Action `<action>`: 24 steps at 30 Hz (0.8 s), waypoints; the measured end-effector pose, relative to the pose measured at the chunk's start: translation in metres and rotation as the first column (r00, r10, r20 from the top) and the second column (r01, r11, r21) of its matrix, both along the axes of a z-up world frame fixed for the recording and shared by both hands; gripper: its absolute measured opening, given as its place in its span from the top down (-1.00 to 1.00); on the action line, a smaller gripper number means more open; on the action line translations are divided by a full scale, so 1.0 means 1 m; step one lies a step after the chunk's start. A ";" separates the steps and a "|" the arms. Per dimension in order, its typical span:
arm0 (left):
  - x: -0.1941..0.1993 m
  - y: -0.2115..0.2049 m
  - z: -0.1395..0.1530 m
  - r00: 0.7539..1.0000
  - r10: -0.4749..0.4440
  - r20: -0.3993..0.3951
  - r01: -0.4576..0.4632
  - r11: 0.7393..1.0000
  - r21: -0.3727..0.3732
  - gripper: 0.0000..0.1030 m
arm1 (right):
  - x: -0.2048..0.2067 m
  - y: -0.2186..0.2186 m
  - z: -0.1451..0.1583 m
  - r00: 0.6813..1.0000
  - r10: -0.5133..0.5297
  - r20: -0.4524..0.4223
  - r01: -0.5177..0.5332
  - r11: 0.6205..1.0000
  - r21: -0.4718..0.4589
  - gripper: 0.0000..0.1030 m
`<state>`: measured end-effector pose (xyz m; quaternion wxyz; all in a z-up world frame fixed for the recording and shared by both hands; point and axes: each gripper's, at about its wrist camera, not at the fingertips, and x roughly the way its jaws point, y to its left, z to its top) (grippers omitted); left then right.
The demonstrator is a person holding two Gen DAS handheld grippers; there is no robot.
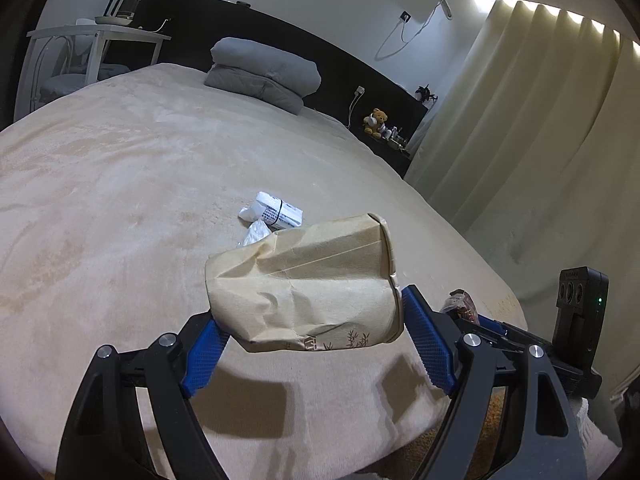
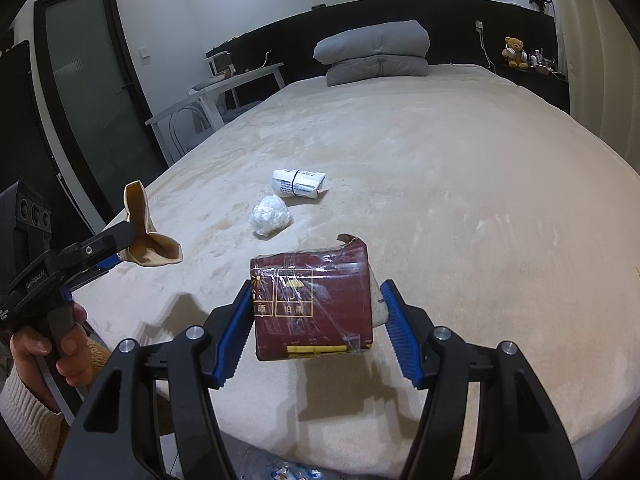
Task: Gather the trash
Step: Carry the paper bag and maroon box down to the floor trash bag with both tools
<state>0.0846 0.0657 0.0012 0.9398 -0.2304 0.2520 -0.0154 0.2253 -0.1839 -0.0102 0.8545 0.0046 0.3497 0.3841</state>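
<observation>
Two grippers: both loaded, held above the near end of the bed [image 1: 120, 184].
Left gripper [image 1: 308, 324]: blue pads clamped on a crushed paper cup [image 1: 308, 284], one pad on each side; cup is tan, dented, lying sideways, small bamboo print near its lower edge.
Left gripper, seen from the right wrist: at the left edge of view, cup pinched flat with its rim flared open; a hand [image 2: 48, 344] in a cream knit sleeve grips the handle.
Right gripper [image 2: 316, 316]: closed on a dark red box [image 2: 312, 304] with clear tape and a yellow strip; left pad sits flat on the box face, right pad meets the pale side of the box.
Trash left on bed: white wrapped packet [image 2: 298, 183] with a black band, and a crumpled clear plastic ball [image 2: 270, 216] just in front of it, the two almost touching. Both mid-bed, well ahead of the grippers.
Bed: beige plush cover; two grey folded quilts [image 2: 374, 54] stacked at the dark headboard.
Background: teddy bear [image 2: 515, 53] on the shelf at the right of the headboard, white counter [image 1: 96, 36] beside the bed at the left, curtains [image 1: 532, 120] on the right.
</observation>
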 end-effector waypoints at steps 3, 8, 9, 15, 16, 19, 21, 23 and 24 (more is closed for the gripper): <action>-0.020 -0.010 0.000 1.000 -0.005 0.006 0.005 1.000 0.007 -0.57 | -0.020 -0.007 -0.001 1.000 0.006 0.001 -0.006 1.000 0.004 -0.21; -0.050 -0.021 -0.002 1.000 -0.007 0.014 0.007 1.000 0.006 -0.57 | -0.051 -0.019 -0.003 1.000 0.017 0.012 -0.017 1.000 0.010 -0.21; -0.055 -0.023 -0.002 1.000 -0.007 0.014 0.007 1.000 0.006 -0.57 | -0.056 -0.021 -0.004 1.000 0.018 0.012 -0.018 1.000 0.008 -0.21; -0.084 -0.038 -0.005 1.000 -0.018 0.016 0.018 1.000 0.013 -0.57 | -0.083 -0.030 -0.006 0.999 0.025 0.026 -0.025 1.000 0.002 -0.21; -0.088 -0.041 -0.006 1.000 -0.022 0.014 0.022 1.000 0.020 -0.57 | -0.087 -0.031 -0.006 0.999 0.026 0.028 -0.026 1.000 0.001 -0.21; -0.097 -0.050 -0.008 0.999 -0.033 0.005 0.033 0.999 0.035 -0.57 | -0.097 -0.035 -0.004 0.999 0.026 0.030 -0.026 1.000 0.010 -0.21; -0.103 -0.058 -0.011 0.999 -0.044 -0.004 0.044 0.998 0.050 -0.57 | -0.101 -0.038 -0.005 0.999 0.026 0.020 -0.026 0.999 0.018 -0.21; -0.110 -0.064 -0.013 0.999 -0.054 -0.007 0.054 0.997 0.056 -0.57 | -0.107 -0.041 -0.006 0.999 0.027 0.018 -0.027 0.999 0.018 -0.21; -0.113 -0.068 -0.014 0.998 -0.060 -0.009 0.060 0.996 0.059 -0.57 | -0.110 -0.041 -0.007 0.999 0.028 0.017 -0.028 0.999 0.015 -0.21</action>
